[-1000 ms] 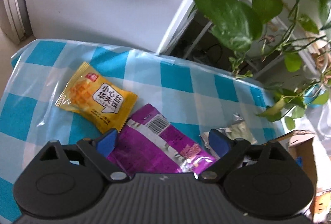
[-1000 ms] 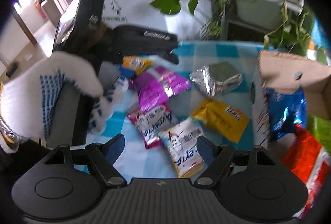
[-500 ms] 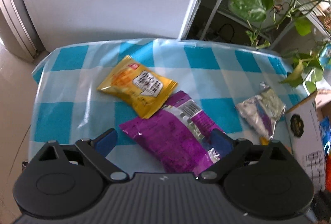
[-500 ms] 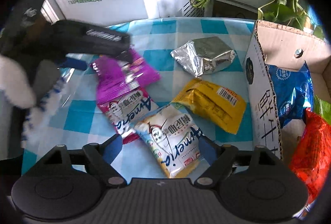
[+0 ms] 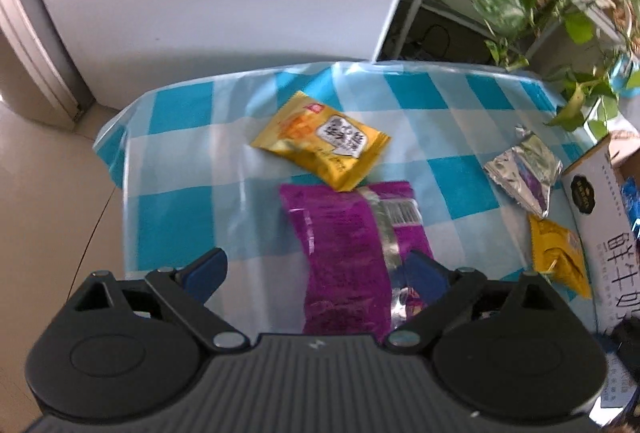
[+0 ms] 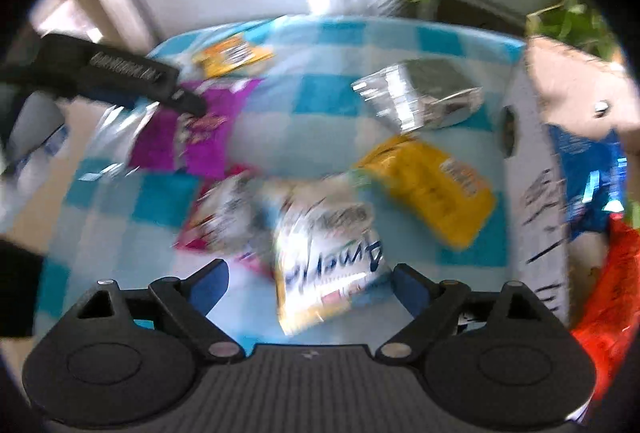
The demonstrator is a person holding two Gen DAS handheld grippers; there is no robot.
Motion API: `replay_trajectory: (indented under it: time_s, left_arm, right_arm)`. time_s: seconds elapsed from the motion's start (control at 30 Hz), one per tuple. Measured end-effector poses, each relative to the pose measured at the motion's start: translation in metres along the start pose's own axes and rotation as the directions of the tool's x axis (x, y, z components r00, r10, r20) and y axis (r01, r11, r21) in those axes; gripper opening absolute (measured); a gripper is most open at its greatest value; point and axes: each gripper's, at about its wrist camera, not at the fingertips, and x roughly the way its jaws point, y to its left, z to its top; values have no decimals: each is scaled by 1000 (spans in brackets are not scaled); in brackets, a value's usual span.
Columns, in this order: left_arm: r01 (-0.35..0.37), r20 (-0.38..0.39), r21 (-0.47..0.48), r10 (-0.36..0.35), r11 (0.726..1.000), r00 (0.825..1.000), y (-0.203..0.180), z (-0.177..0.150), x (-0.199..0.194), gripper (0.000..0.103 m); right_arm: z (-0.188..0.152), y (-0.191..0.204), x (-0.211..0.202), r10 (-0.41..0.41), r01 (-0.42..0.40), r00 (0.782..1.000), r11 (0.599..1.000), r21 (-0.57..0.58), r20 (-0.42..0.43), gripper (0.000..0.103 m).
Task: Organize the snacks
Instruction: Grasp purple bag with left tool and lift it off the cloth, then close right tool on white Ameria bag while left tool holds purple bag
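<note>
The right gripper [image 6: 310, 283] fingers are opening, nothing gripped; the white snack packet [image 6: 324, 253] lies flat between them on the tabletop [image 6: 328, 137]. It is judged light, crinkly and slippery, best pinched across its puffed middle. The left gripper [image 5: 316, 273] is held wide open over the purple packet [image 5: 344, 253].

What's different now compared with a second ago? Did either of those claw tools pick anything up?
Neither picked anything up. The left gripper drew back over the purple packet, jaws wide, so more of the checked tablecloth shows. The right gripper sank toward the white snack packet, its jaws opening around it. The packets and cardboard box stayed put.
</note>
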Motion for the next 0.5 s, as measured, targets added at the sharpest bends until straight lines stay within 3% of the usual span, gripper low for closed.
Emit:
replay_trajectory:
  time_s: [0.07, 0.13, 0.27, 0.37, 0.5]
  left_arm:
    - [35, 8, -21, -35, 999, 999, 5, 1, -3, 95]
    - [58, 15, -28, -57, 998, 998, 5, 1, -5, 95]
    - [100, 6, 6, -100, 995, 995, -6, -1, -2, 95]
    - [99, -7, 43, -98, 994, 995, -16, -4, 4, 95]
    - [61, -21, 78, -60, 995, 998, -24, -9, 14, 95]
  right_arm:
    - [-2, 6, -2, 46, -46, 999, 998, -30, -10, 93]
    - [-3, 8, -4, 21, -21, 1000, 999, -48, 7, 93]
    - [4, -5, -4, -14, 13, 999, 999, 49, 30, 93]
    - [7, -16, 1, 3, -7, 1000, 988, 157, 27, 93]
    - [9, -17, 8, -20, 15, 1000, 981, 193, 23, 93]
